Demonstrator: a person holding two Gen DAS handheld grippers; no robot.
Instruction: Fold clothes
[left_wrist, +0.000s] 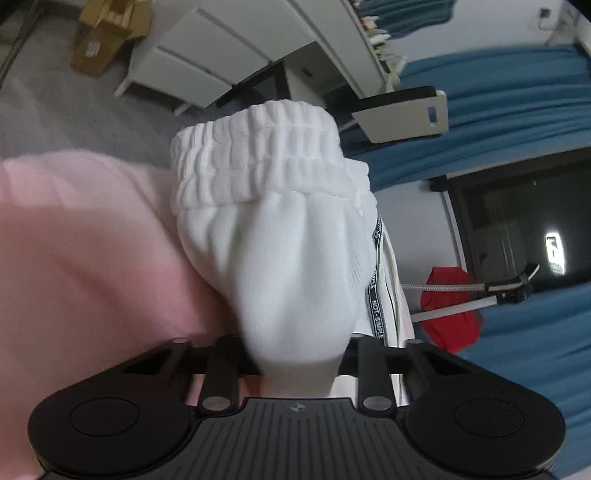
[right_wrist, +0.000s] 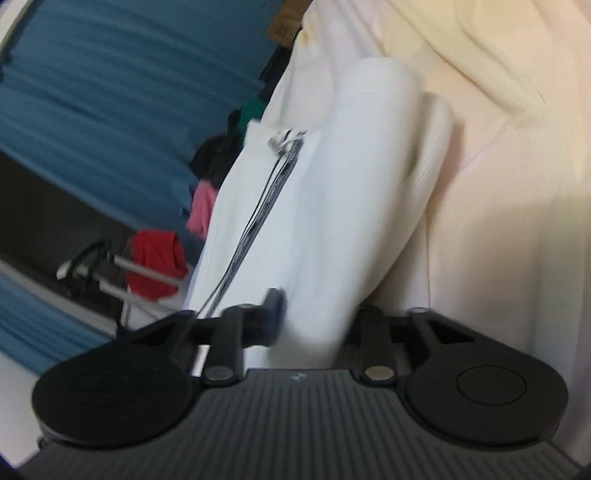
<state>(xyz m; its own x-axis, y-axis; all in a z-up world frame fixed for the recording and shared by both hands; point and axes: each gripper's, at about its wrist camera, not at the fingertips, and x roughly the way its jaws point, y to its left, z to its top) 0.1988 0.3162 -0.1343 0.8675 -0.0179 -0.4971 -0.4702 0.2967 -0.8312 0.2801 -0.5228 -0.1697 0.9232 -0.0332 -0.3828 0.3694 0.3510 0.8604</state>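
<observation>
Pink bedding (left_wrist: 74, 240) lies under white elastic-waist trousers (left_wrist: 280, 229), with blue curtains (left_wrist: 517, 96) behind. Left gripper (left_wrist: 299, 365) and right gripper (right_wrist: 314, 332) each pinch the white cloth between their fingers.

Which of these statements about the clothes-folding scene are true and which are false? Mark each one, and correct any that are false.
1. The left gripper is clamped on the white garment. True.
2. The garment's elastic waistband is gathered and ribbed. True.
3. The strap hanging beside the garment is plain red. False: it is black with white lettering.
4. The right gripper hangs open with nothing between its fingers. False: white cloth is pinched between them.
5. The curtain in the background is blue. True.
6. The fabric under the garment in the left wrist view is green. False: it is pink.
</observation>
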